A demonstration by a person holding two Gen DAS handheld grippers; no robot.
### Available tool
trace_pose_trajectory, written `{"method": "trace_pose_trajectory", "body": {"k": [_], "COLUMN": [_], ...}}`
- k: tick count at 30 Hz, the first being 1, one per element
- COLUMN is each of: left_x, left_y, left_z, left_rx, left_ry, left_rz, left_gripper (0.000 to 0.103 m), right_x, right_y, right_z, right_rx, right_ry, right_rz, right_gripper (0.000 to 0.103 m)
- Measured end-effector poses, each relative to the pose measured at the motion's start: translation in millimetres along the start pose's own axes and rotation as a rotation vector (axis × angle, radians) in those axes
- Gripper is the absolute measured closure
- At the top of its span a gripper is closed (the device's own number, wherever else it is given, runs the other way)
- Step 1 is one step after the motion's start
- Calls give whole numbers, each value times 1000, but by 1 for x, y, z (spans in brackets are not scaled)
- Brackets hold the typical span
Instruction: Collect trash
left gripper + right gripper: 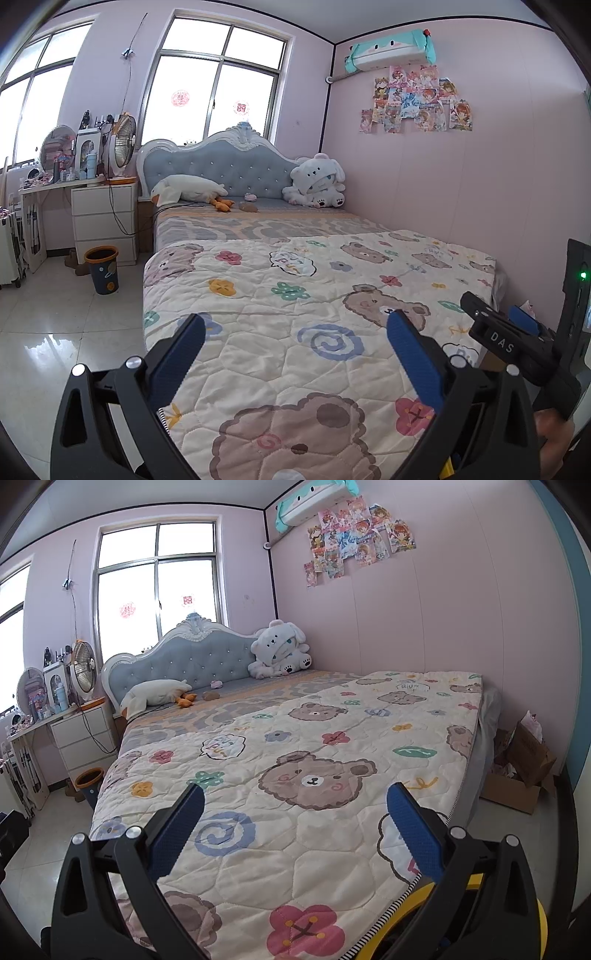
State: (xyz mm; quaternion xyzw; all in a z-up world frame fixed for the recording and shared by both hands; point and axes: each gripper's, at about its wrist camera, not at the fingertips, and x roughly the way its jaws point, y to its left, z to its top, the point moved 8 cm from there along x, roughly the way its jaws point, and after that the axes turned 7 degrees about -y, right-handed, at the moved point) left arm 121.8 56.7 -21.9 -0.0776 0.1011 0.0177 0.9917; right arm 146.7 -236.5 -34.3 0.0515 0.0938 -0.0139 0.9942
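Note:
My left gripper [295, 325] is open and empty above the foot of a bed with a bear-print quilt [295, 295]. My right gripper [295, 797] is open and empty over the same quilt [314, 738]; it also shows at the right of the left wrist view [517, 325]. A dark blue waste bin with an orange rim [102, 269] stands on the floor left of the bed, also partly seen in the right wrist view [88, 781]. Two small crumpled items, one pink [250, 196] and one brown [248, 206], lie near the headboard.
A goose plush [188, 189] and a white plush doll [317, 181] sit by the headboard. A white drawer unit [105, 218] with a fan stands left. An open cardboard box [521, 771] sits on the floor right of the bed. Tiled floor [55, 325] lies left.

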Motion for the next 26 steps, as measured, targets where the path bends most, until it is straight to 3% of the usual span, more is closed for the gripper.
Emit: {"method": "trace_pose_trajectory", "body": {"k": [26], "left_x": [4], "left_y": [2], "left_z": [-6], "left_rx": [-11], "left_ry": [24], "left_rz": [-3], "left_gripper": [8], "right_x": [5], "right_y": [0], "right_z": [-8], "right_rx": [1], "right_ry": [16], "right_rz": [-5], "right_gripper": [8]}}
